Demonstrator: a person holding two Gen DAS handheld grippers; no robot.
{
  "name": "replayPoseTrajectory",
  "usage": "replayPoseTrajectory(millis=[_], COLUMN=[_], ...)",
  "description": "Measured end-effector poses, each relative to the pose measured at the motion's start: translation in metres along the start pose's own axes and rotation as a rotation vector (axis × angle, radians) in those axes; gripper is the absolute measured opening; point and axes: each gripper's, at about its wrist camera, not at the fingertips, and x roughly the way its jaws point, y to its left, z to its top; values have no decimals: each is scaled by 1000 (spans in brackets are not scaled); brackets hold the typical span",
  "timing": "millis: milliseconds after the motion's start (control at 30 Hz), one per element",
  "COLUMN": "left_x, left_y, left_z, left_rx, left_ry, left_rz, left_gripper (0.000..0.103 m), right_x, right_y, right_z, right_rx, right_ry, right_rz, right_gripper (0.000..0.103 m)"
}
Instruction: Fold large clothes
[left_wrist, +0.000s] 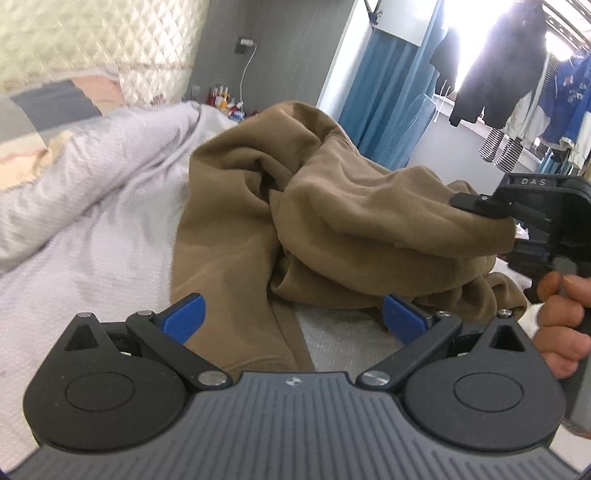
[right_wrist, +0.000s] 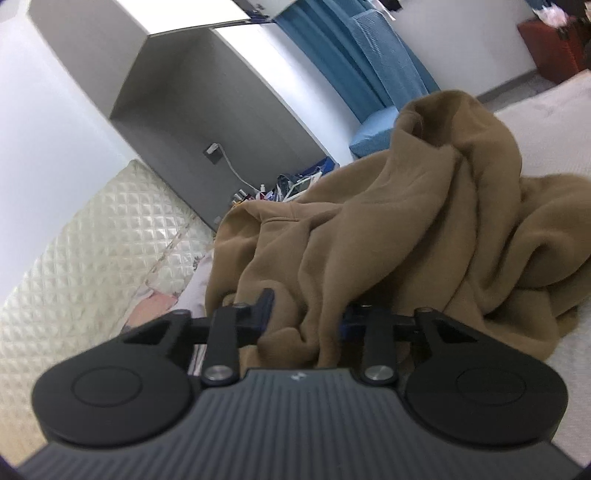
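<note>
A crumpled tan-brown hoodie (left_wrist: 332, 206) lies heaped on a pale bed cover (left_wrist: 92, 266). My left gripper (left_wrist: 293, 317) is open, its blue pads (left_wrist: 184, 317) wide apart low over the bed. A flat part of the hoodie runs between them, with neither pad pressing on it. At the right of the left wrist view, my right gripper (left_wrist: 491, 225) bites the hoodie's raised edge, and a hand (left_wrist: 561, 317) holds its handle. In the right wrist view the right gripper (right_wrist: 306, 314) is shut on a bunched fold of the hoodie (right_wrist: 406, 221), which hides most of both pads.
A cream quilted headboard (left_wrist: 92, 37) and a rumpled duvet (left_wrist: 74, 177) lie to the left. Small bottles (left_wrist: 221, 98) stand beyond the bed under a wall charger (left_wrist: 243, 44). Blue curtains (left_wrist: 388, 92) and hanging clothes (left_wrist: 517, 74) fill the right. A red box (right_wrist: 550, 48) sits far right.
</note>
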Motion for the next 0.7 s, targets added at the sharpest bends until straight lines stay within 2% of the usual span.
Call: replayPoseTrajectory(millis=[233, 533, 700], left_x=[-64, -147, -179], left_y=[-2, 11, 10], left_z=[-16, -47, -59], left_rx=[27, -33, -47], left_ry=[-37, -69, -88], left_rz=[1, -16, -42], left_gripper=[103, 103, 103], right_x=[-69, -178, -233], right_y=[25, 38, 37], right_z=[-12, -44, -72], right_rx=[-157, -337, -387], right_ry=[-10, -18, 7], right_rz=[48, 126, 173], right_gripper=[28, 27, 27])
